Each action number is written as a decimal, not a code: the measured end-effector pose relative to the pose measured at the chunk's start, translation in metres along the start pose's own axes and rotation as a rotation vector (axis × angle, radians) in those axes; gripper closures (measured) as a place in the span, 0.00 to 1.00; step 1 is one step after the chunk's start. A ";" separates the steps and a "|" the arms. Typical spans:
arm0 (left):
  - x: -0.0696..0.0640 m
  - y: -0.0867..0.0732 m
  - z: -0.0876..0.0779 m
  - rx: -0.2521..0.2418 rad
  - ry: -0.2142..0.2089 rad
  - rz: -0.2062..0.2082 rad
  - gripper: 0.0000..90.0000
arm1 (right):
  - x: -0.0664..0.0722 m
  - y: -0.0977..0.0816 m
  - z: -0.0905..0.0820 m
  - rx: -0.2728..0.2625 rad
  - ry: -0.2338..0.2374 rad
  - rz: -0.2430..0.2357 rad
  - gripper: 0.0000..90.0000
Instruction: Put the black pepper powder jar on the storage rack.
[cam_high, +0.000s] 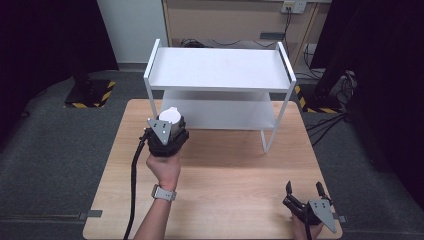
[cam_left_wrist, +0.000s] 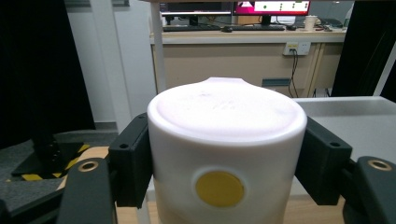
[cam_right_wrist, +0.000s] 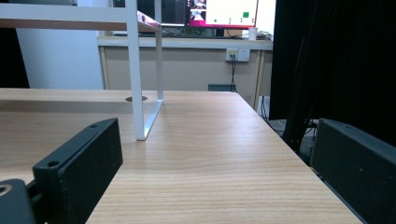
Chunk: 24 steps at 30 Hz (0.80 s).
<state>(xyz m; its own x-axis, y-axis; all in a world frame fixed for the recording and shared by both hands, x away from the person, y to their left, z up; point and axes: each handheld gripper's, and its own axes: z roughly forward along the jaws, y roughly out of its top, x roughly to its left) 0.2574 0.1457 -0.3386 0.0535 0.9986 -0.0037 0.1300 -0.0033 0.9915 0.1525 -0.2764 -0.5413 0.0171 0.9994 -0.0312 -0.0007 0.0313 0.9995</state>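
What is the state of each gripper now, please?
Left gripper: shut on the white cup.
Right gripper: open, holding nothing.

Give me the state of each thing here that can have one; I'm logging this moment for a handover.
White container: upright, clamped between the left gripper's jaws, in front of the shelf.
Left gripper: shut on the container.
Right gripper: open, holding nothing, low at the table's near right corner.
White shelf: standing on the table, top bare.
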 end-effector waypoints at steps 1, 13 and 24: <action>0.000 0.000 0.000 0.000 0.000 0.000 0.34 | 0.000 0.000 0.000 0.000 0.000 0.000 0.03; -0.010 0.010 0.022 -0.011 -0.002 0.036 0.35 | 0.000 0.001 0.001 0.006 0.006 -0.008 0.03; -0.009 0.014 0.034 -0.001 0.003 0.017 0.35 | -0.001 0.001 0.001 0.010 0.015 -0.013 0.03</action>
<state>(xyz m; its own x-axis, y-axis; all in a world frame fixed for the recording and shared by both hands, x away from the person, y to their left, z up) 0.2922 0.1346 -0.3290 0.0529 0.9985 0.0130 0.1280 -0.0197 0.9916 0.1531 -0.2771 -0.5399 0.0026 0.9990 -0.0442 0.0098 0.0442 0.9990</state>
